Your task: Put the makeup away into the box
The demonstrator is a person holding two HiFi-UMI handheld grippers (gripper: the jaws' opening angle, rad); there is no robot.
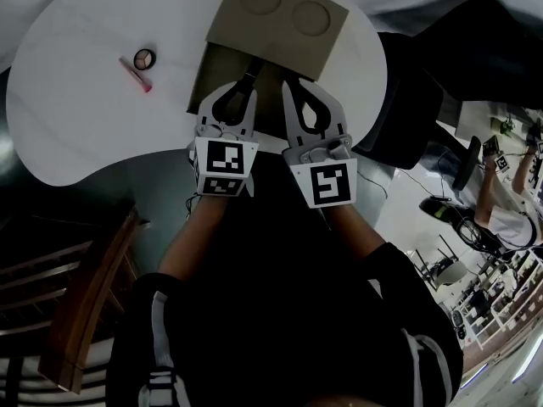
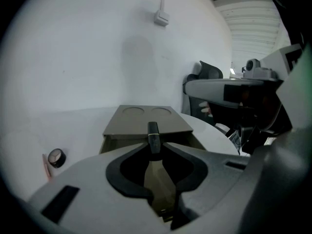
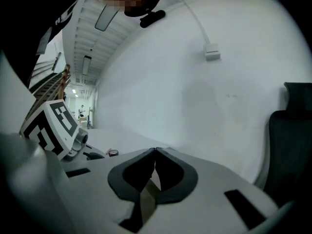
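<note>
A brown cardboard box (image 1: 276,24) stands on the white table (image 1: 76,100), its drawer (image 1: 222,79) pulled out toward me. My left gripper (image 1: 248,81) is over the drawer, shut on a slim black makeup tube (image 1: 251,69). In the left gripper view the tube (image 2: 153,136) sticks up from between the gripper's (image 2: 154,149) tips, in front of the box (image 2: 146,120). My right gripper (image 1: 287,83) hovers beside it at the drawer, shut with nothing in it; its tips (image 3: 155,150) meet. A round compact (image 1: 144,58) and a pink stick (image 1: 136,75) lie on the table to the left.
The compact (image 2: 56,157) and the pink stick (image 2: 45,165) sit left of the box in the left gripper view. A black office chair (image 1: 407,108) stands right of the table and a wooden chair (image 1: 85,303) at lower left. A white wall is behind the table.
</note>
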